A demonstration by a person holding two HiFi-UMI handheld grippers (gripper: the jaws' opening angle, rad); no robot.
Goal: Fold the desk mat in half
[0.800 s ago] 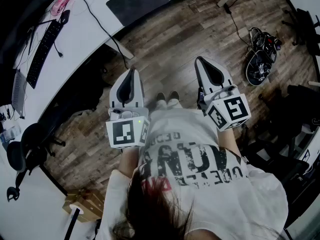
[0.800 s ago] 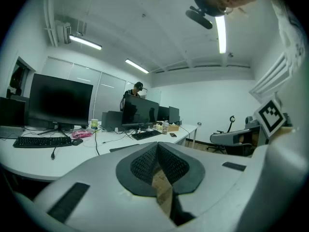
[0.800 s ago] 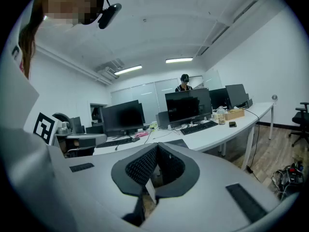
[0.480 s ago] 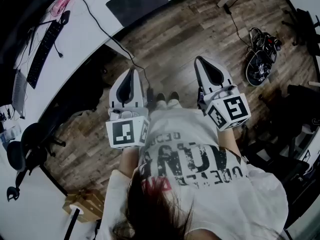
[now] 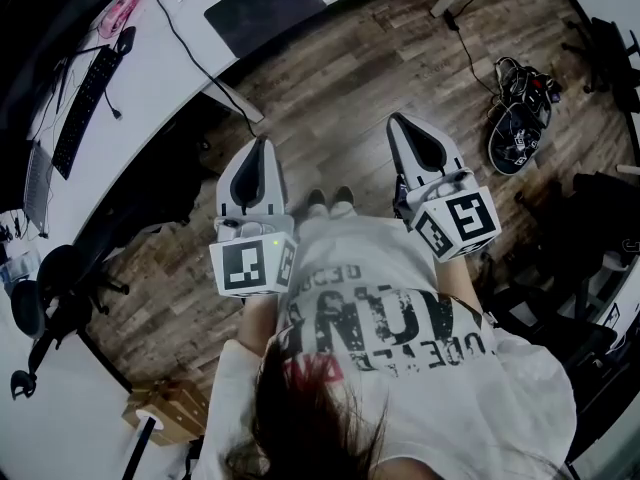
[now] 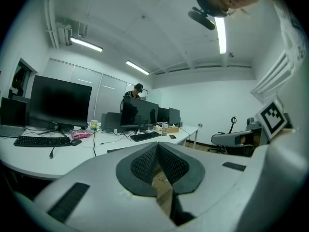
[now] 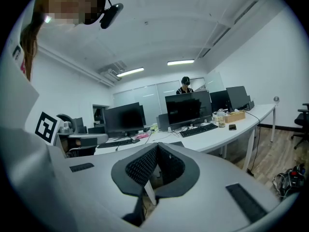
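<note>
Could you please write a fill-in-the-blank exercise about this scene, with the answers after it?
1. The dark desk mat lies on the ___ desk.
2. The jaws of the left gripper are ___, with nothing between them.
3. The right gripper holds ___.
4. Both grippers are over the ___ floor, not over the desk.
Answers: white; shut; nothing; wooden
</note>
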